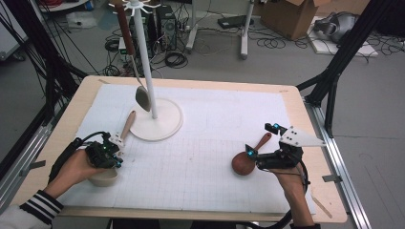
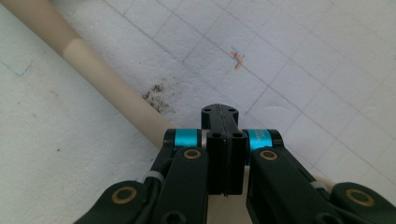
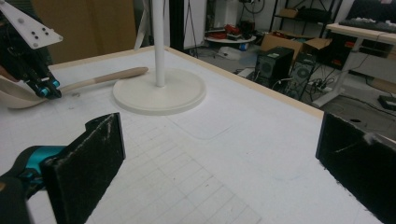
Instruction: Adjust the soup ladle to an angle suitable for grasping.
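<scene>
Workshop floor with cables and cardboard boxes behind; wooden tabletop under a white gridded mat.

- Left gripper: jaws closed tight on the handle of a cream ladle. Its bowl lies beneath the left hand; the handle runs out ahead of the jaws toward the stand. In the left gripper view the handle crosses diagonally, passing under the jaws.
- Right gripper: jaws wide open, nothing between the pads — confirmed in the right gripper view. A brown wooden spoon lies on the mat between the jaws, seen from above, not gripped.
- White utensil stand: well ahead of both grippers; one brown-handled metal spoon hangs from it.
</scene>
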`<state>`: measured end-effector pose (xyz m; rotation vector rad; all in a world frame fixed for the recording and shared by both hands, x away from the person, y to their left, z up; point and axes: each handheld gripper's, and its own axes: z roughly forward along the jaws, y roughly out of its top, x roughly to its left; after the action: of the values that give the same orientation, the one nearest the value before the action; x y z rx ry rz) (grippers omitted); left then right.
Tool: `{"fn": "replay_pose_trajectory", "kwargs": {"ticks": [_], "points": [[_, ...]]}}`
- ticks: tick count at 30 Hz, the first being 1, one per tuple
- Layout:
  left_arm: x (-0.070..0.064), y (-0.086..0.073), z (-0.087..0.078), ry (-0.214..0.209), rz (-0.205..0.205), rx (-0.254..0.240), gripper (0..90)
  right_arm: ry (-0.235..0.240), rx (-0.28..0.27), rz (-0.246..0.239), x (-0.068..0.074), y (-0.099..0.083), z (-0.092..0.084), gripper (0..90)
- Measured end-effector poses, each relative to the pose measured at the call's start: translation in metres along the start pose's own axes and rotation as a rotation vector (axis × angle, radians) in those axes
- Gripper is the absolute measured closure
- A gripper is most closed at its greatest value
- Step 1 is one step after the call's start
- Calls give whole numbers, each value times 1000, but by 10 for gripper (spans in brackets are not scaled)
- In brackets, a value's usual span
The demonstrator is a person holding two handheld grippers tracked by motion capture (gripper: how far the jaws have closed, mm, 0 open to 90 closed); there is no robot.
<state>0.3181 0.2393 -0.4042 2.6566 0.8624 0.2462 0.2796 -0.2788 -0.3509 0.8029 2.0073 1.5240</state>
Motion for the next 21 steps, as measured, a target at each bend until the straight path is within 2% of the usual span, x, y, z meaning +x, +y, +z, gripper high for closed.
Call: {"fn": "replay_pose_trajectory", "kwargs": {"ticks": [2,5,6,9,13,14,15,18,20,21], "points": [[1,0,-1,5,8,5,899,-1,-1,-3,0,0,0,6],[0,-1,-1,5,-7,-1,899,-2,-3,2,0,0,-1,5],[1,-1,-2,7,10,11,899,-4,-7,-5,-1,-1,-1,5],[0,-2,-2,5,-4,1,900,-1,-1,0,0,-1,-1,5],[2,-4,-3,4,7,15,900,0,-1,3,0,-2,0,5],[1,-5,-4,5,-6,6,900,1,-3,1,0,-2,-1,5],[3,-5,-5,1,10,19,900,1,-3,1,0,-2,-1,5],[3,-7,-6,7,-11,5,900,1,-3,2,0,-2,-1,5],[4,-8,-7,3,-2,14,900,3,-1,4,0,-2,0,5],[3,-9,-7,6,-9,12,900,1,0,4,0,-2,0,5]]}}
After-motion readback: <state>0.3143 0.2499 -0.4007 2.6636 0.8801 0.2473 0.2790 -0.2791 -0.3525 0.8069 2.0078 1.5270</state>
